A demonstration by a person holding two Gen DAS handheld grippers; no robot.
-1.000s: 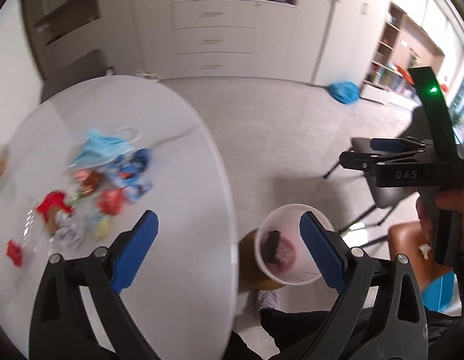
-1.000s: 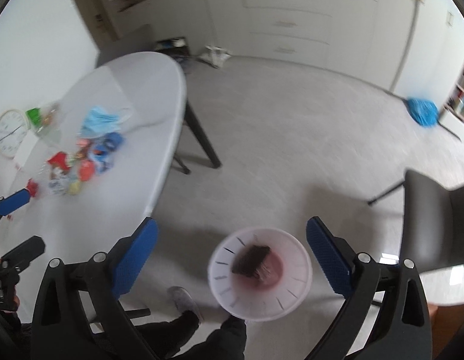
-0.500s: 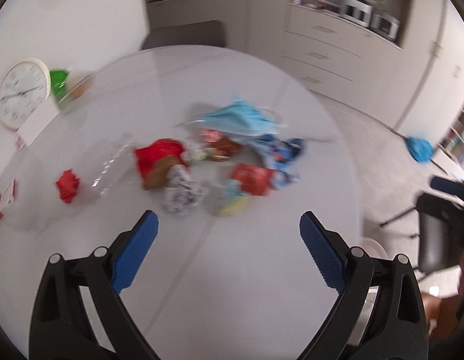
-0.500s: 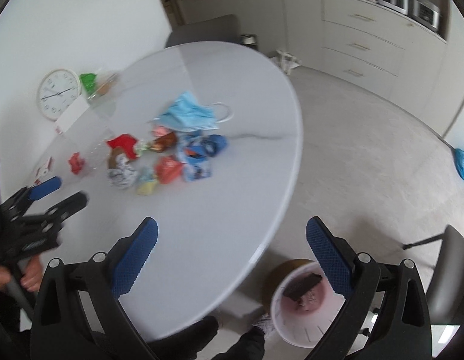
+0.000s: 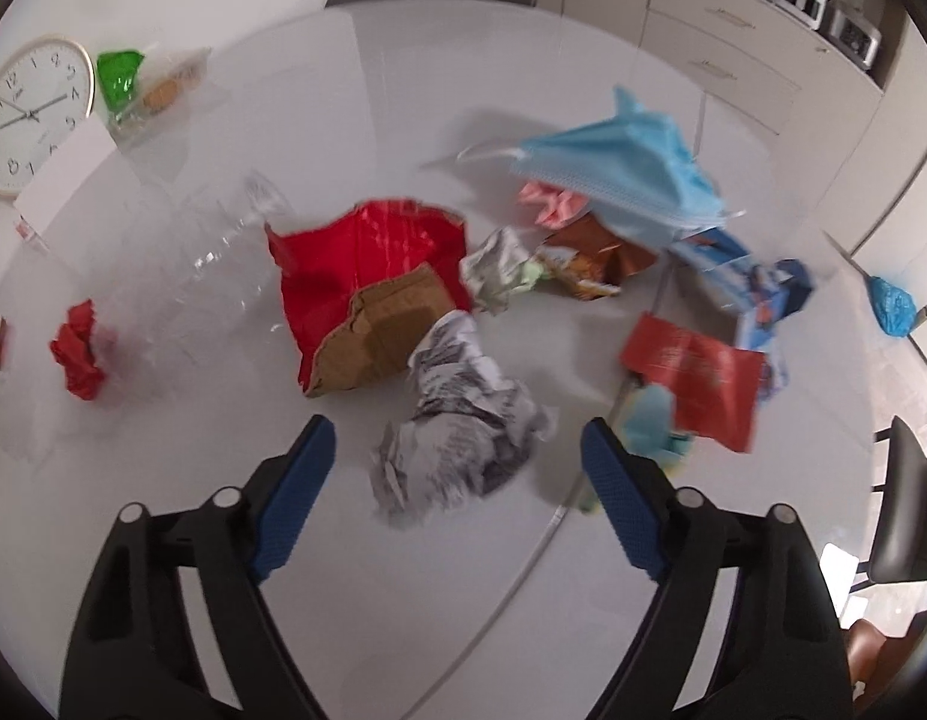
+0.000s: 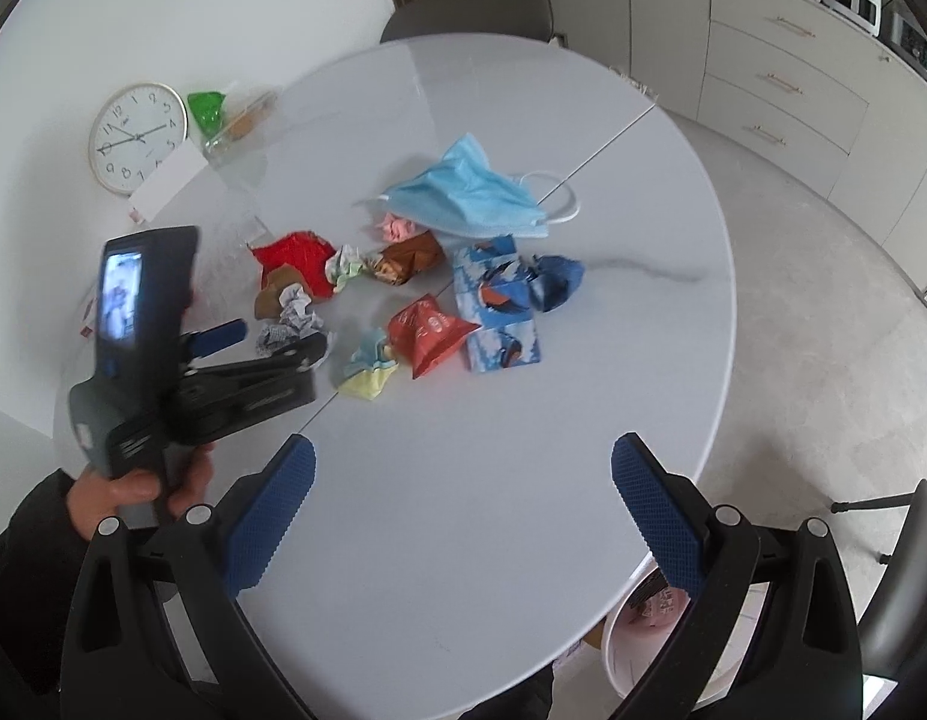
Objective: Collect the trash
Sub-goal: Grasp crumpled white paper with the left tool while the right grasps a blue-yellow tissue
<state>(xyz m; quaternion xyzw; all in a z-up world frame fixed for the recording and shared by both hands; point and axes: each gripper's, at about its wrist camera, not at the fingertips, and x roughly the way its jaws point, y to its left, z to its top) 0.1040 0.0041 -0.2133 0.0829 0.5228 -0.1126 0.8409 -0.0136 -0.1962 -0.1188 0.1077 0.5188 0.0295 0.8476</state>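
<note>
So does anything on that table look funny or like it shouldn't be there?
Yes. A wall clock lies flat on the table among the mess, not hanging up. A blue face mask sits crumpled on top of the wrappers, and a scrunched newspaper ball lies right before the open left tool.

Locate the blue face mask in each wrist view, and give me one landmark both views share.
Left wrist view: the blue face mask lies upper right of centre, at the far end of the trash pile, partly over a brown wrapper.
Right wrist view: the mask lies just above centre, at the far edge of the pile.
Shared landmark: the wall clock, at the left in both views.
</note>
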